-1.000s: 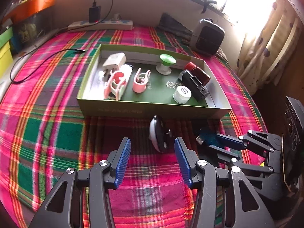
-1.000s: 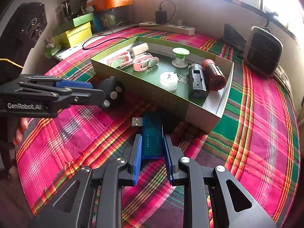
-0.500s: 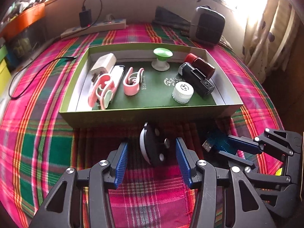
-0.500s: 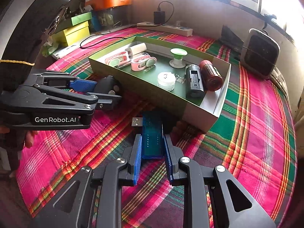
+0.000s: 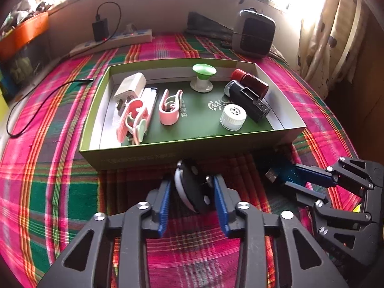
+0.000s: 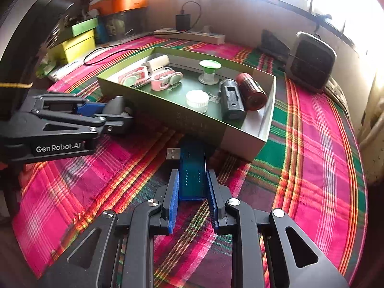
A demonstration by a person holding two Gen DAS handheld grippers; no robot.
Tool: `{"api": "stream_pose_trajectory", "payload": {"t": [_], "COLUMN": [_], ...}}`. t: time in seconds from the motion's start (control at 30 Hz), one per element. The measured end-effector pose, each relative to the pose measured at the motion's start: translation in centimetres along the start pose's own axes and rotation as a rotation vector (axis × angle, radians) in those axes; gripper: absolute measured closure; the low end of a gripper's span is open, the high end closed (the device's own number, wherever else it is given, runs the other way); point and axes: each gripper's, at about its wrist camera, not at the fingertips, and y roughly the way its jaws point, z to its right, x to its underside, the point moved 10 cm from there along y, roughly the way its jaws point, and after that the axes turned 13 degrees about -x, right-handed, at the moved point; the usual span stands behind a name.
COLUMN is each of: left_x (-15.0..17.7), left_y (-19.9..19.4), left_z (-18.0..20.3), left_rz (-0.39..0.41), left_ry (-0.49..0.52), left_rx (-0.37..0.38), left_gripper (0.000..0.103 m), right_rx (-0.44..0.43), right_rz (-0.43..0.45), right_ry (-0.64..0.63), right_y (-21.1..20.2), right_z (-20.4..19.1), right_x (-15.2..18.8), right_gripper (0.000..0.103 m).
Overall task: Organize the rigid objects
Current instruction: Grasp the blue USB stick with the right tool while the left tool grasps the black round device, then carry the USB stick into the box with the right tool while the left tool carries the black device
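Where once wide, left tongs point(image 5: 192, 192) now tight around black clip point(image 5: 192, 192).

A home room, likely a bedroom, bright plaid bedspread point(image 5: 60, 187) as the work surface, patterned curtains point(image 5: 331, 36) at a sunlit window, power strip point(image 5: 112, 40) with plugged charger along the sill, small heater point(image 5: 254, 33), cluttered shelf with coloured boxes point(image 6: 76, 40)

Black grippers, blue ribbed fingers point(image 5: 165, 199)
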Motion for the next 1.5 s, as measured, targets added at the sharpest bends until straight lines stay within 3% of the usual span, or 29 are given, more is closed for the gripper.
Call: {"api": "stream_pose_trajectory", "payload": {"t": [0.77, 1.33, 1.5], "left_x": [1.5, 0.2, -0.5], "left_y": [-1.3, -3.7, -3.7], "left_z": [-0.7, -1.4, -1.4], "left_rz": [0.032, 0.102, 0.103], "left_ry": [0.016, 0.019, 0.012], "left_rx": [0.002, -0.003, 0.025], "left_gripper": [0.076, 0.076, 0.076], "right_rx": [0.005, -0.012, -0.027], "right_rz": [0.047, 0.098, 0.118], "right_ry": [0.104, 0.111, 0.108], "right_y": [-1.1, -2.4, -2.8], "right_z": [-0.7, -1.1, -1.2], "right_x": [0.5, -0.7, -1.7], "right_gripper": [0.08, 0.08, 0.08]}}
